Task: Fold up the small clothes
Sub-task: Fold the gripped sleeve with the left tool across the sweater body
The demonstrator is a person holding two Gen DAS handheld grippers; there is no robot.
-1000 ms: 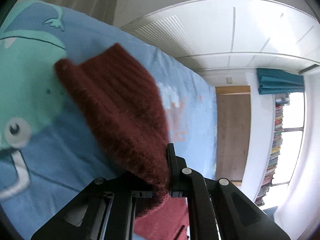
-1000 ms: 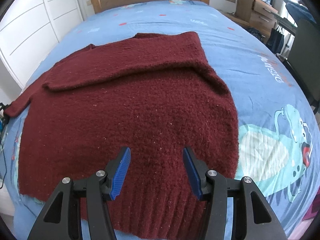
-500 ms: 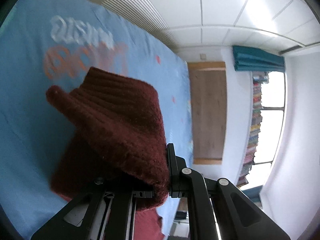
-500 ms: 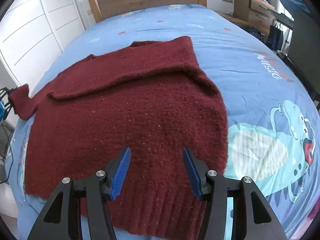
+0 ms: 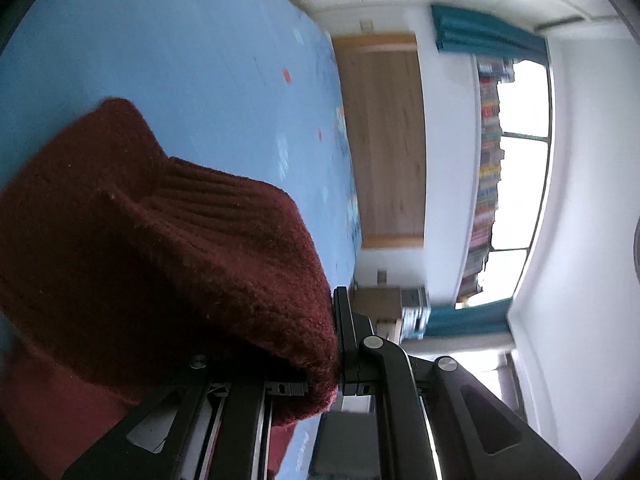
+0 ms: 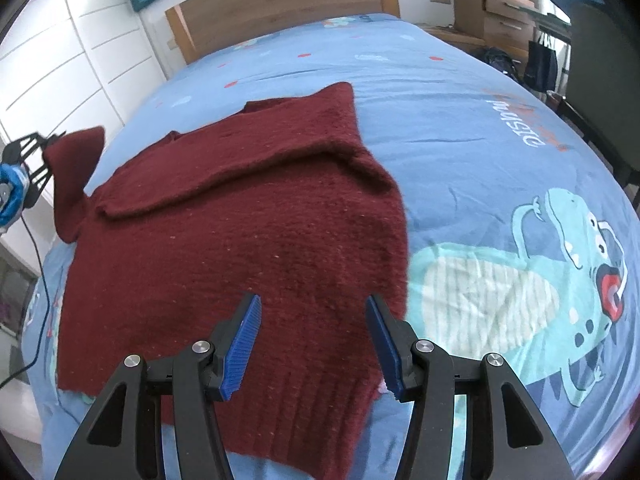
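A dark red knitted sweater [image 6: 240, 232] lies spread on the blue bed cover, its right sleeve folded across the chest. My left gripper [image 5: 334, 344] is shut on the cuff of the left sleeve [image 5: 192, 248] and holds it lifted off the bed; the lifted sleeve [image 6: 76, 160] and the left gripper [image 6: 36, 148] also show at the far left of the right wrist view. My right gripper [image 6: 312, 344] is open and empty, hovering over the sweater's lower body near the ribbed hem.
The blue bed cover [image 6: 460, 128] has a teal dinosaur print [image 6: 560, 280] on the right. A wooden headboard [image 6: 280, 4] stands at the far end, white wardrobes [image 6: 60, 60] on the left, and drawers and a chair [image 6: 592, 60] on the right.
My left gripper has lifted the sleeve cuff off the bed and carried it up and inward toward the sweater body. My right gripper has risen a little and stayed open.
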